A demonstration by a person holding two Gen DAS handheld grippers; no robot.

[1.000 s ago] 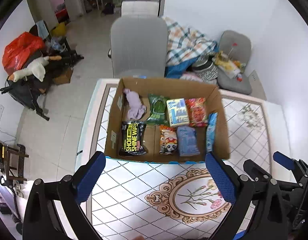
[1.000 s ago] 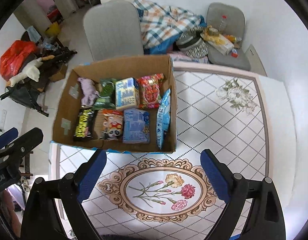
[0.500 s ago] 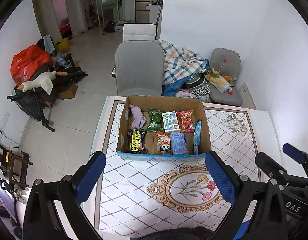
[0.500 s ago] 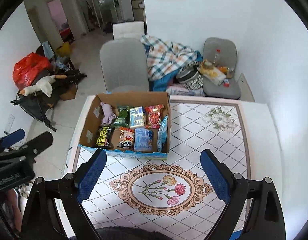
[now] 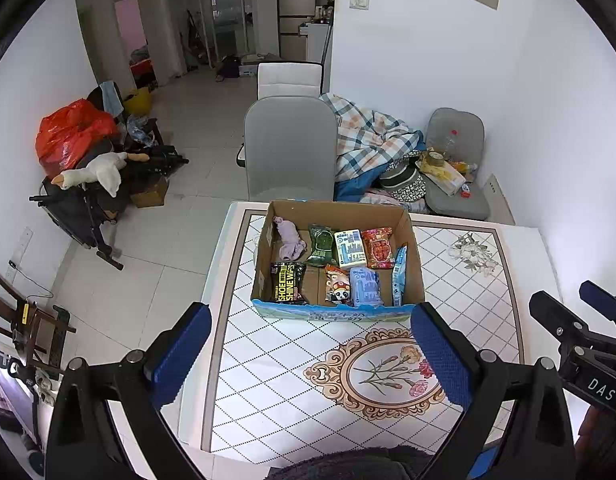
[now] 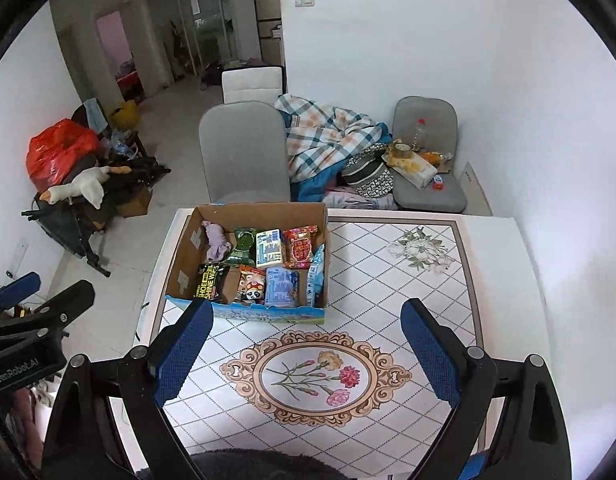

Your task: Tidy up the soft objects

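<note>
Sitting at the far left part of a tiled desk (image 5: 459, 280) is an open cardboard box (image 5: 415, 256), seen from above and well apart from both tongs. Its back row holds, left to right, a lilac cloth (image 5: 288, 237), a green packet (image 5: 321, 240), a pale yellow-and-blue pack (image 5: 349, 248) and a red packet (image 5: 377, 247). Its front row holds a black pack (image 5: 288, 283) reading "SHOE SHINE WIPES", a bare strip of box floor, a panda packet (image 5: 337, 285) and a blue pack (image 5: 365, 287). A light-blue packet (image 5: 398, 276) stands on edge against the right wall. The left tongs (image 5: 308, 356) hang released over the desk's near edge, nothing between them. The right tongs (image 6: 306, 352) are likewise spread wide and hold nothing, above the desk's flower medallion (image 6: 313, 376).
</note>
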